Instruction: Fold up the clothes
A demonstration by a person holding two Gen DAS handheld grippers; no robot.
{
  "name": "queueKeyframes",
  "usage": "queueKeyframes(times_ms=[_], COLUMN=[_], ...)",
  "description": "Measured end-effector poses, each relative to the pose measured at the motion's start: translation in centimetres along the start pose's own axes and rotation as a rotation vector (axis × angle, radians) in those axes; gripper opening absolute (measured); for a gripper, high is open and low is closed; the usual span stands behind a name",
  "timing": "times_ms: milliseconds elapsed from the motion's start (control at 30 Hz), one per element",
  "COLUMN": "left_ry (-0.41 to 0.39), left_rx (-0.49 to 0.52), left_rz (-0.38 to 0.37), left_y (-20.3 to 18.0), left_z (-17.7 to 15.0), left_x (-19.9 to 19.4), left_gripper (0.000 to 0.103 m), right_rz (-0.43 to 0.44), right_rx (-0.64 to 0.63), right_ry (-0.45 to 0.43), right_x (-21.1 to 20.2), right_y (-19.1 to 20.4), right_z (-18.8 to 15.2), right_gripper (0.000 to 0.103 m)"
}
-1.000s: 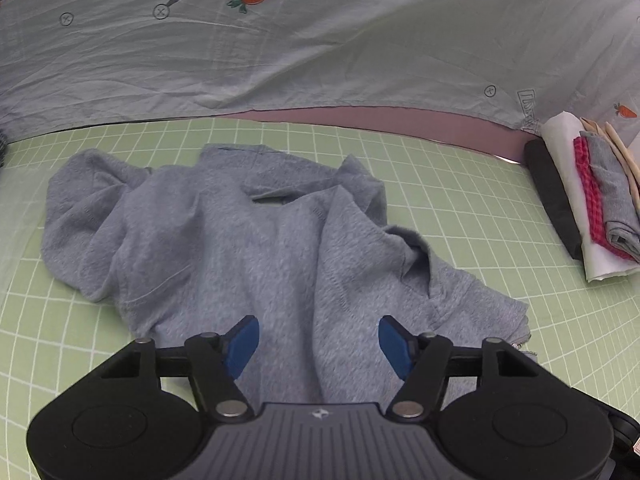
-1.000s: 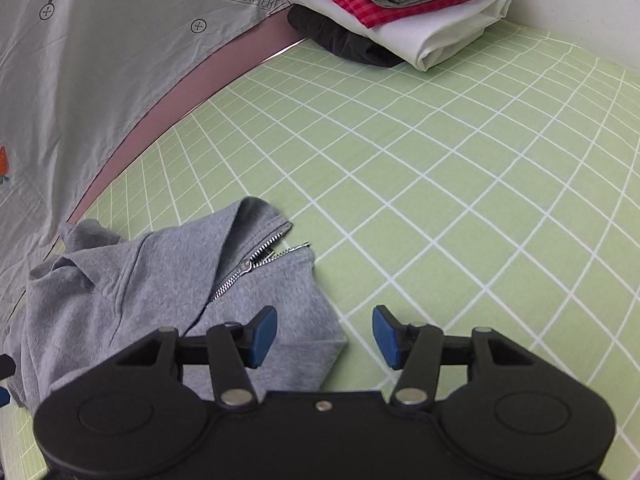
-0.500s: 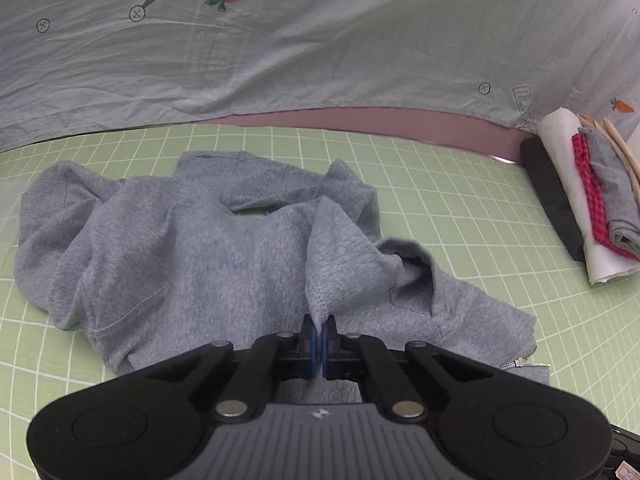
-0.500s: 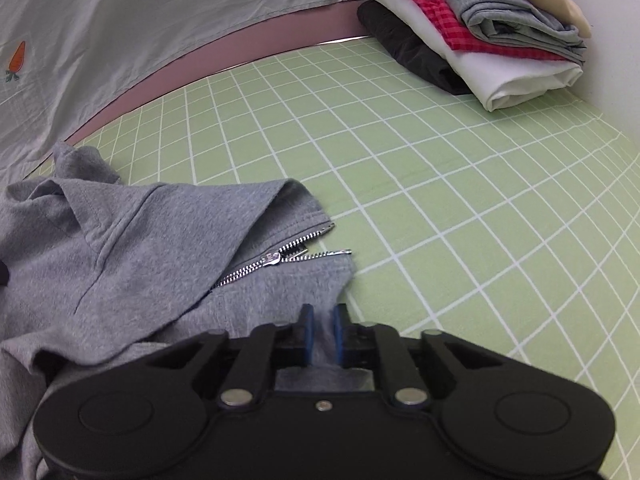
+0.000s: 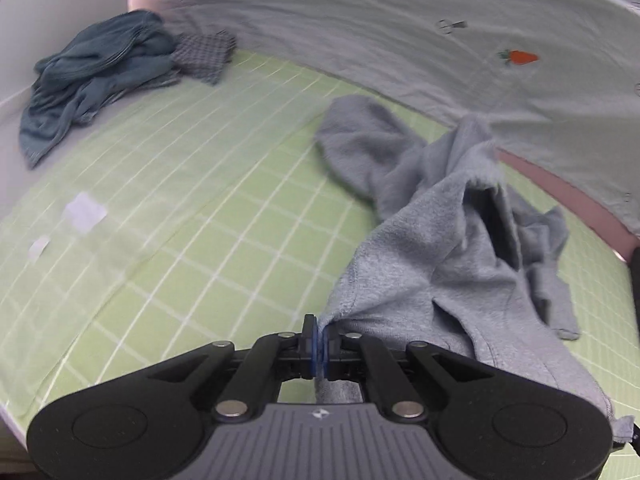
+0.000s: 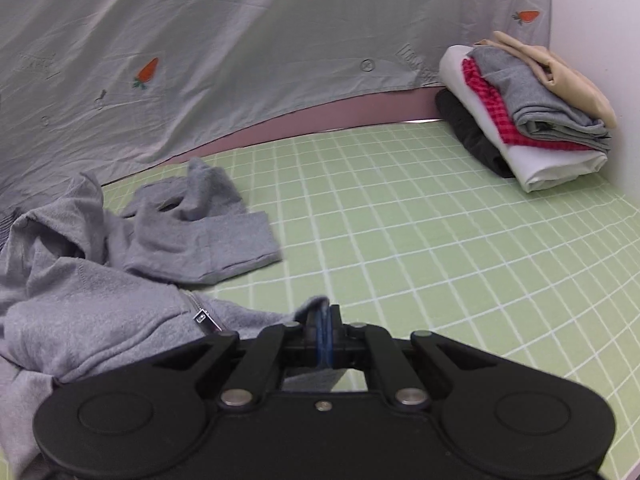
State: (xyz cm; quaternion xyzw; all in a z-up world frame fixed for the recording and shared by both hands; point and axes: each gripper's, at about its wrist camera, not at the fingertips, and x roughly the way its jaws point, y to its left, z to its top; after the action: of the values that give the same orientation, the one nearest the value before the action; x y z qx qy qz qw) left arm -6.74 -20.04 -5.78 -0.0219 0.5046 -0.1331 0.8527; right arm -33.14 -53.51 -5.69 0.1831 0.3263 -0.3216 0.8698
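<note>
Green gridded mat (image 6: 420, 240) carries a folded stack (image 6: 528, 120); left gripper (image 5: 320, 342) and right gripper (image 6: 324, 336) clamp the unfolded grey hoodie (image 5: 448, 248); a crumpled pile (image 5: 96, 72) waits.

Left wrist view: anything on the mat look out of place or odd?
Two small pale scraps, like paper or tape, lie on the green grid mat, apart from the clothes. The grey zip hoodie is crumpled, but that fits an unfolded garment. Nothing looks spilled or damaged.

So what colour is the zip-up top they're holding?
Plain light grey hoodie with a silver zipper, clearest in the right wrist view.
</note>
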Motion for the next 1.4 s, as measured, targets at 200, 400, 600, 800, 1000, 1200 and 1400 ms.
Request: queueKeyframes(times_ms=[200, 400, 600, 800, 1000, 1200, 1400], left_ry=[0.011, 0.046, 0.084, 0.128, 0.181, 0.161, 0.008], left_rx=[0.087, 0.246, 0.33, 0.403, 0.466, 0.422, 0.239], left_rz=[-0.007, -0.114, -0.176, -0.251, -0.234, -0.179, -0.147], left_y=[1.1, -1.5, -3.8, -6.3, -8.0, -7.5, -2.8], left_z=[-2.2, -3.9, -5.4, -6.6, -8.1, -8.4, -6.6], left_x=[-1.7, -2.2, -2.0, -1.3, 0.2, 0.7, -3.7], left_gripper=[0.008, 0.016, 0.033, 0.052, 0.062, 0.014, 0.006], right_rz=[0.052, -0.021, -0.063, -0.054, -0.014, 0.014, -0.018], right_rx=[-0.09, 0.011, 0.054, 0.084, 0.124, 0.147, 0.108], right_ry=[0.077, 0.119, 0.126, 0.146, 0.152, 0.101, 0.087], right_x=[-0.5, -0.6, -1.3, -1.2, -0.5, -1.0, -0.9], right_y=[4.1, 3.5, 2.8, 2.3, 2.0, 1.7, 1.9], right_z=[-1.8, -3.1, -4.3, -5.1, -5.0, -4.3, -4.1], right_gripper=[0.008, 0.02, 0.028, 0.033, 0.036, 0.037, 0.022])
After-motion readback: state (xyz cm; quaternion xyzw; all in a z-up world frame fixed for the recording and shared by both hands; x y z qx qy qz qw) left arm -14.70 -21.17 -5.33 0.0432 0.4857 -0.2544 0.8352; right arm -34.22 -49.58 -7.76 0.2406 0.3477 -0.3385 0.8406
